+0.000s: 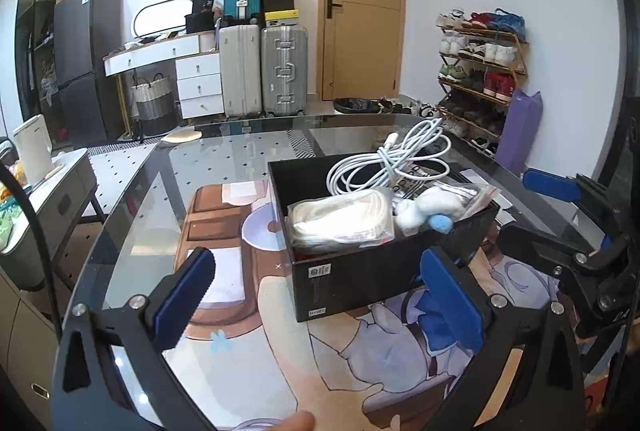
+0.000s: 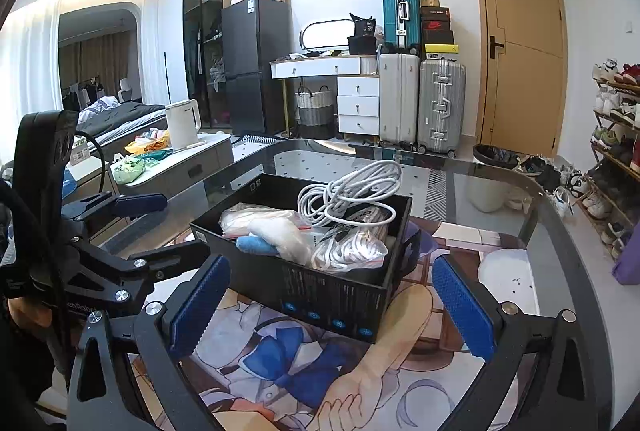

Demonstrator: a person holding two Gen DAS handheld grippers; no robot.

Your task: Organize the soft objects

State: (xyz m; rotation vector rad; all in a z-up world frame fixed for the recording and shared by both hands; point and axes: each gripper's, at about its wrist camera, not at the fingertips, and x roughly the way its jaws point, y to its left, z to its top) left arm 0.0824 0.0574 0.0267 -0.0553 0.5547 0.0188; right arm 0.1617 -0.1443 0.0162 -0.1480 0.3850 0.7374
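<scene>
A black box (image 1: pixel 356 275) (image 2: pixel 320 295) stands on the cartoon-print mat (image 1: pixel 248 351) (image 2: pixel 280 371) on the glass table. It holds a coil of white cable (image 1: pixel 392 159) (image 2: pixel 352 187), a bagged white bundle (image 1: pixel 340 219) (image 2: pixel 256 219), a white and blue plush toy (image 1: pixel 424 211) (image 2: pixel 276 239) and a clear bag of white cord (image 2: pixel 352 247). My left gripper (image 1: pixel 320 295) is open just in front of the box, nothing between its pads. My right gripper (image 2: pixel 332 307) is open too, its jaws flanking the box's near end without touching. Each gripper shows at the other view's edge.
The glass table's edge (image 1: pixel 132 199) (image 2: pixel 560 215) curves round the mat. A side table with a white kettle (image 1: pixel 32 151) (image 2: pixel 182 123) is left. Suitcases (image 1: pixel 264 71), a drawer unit, a door and a shoe rack (image 1: pixel 480 71) line the far wall. A fingertip (image 1: pixel 296 421) shows at bottom.
</scene>
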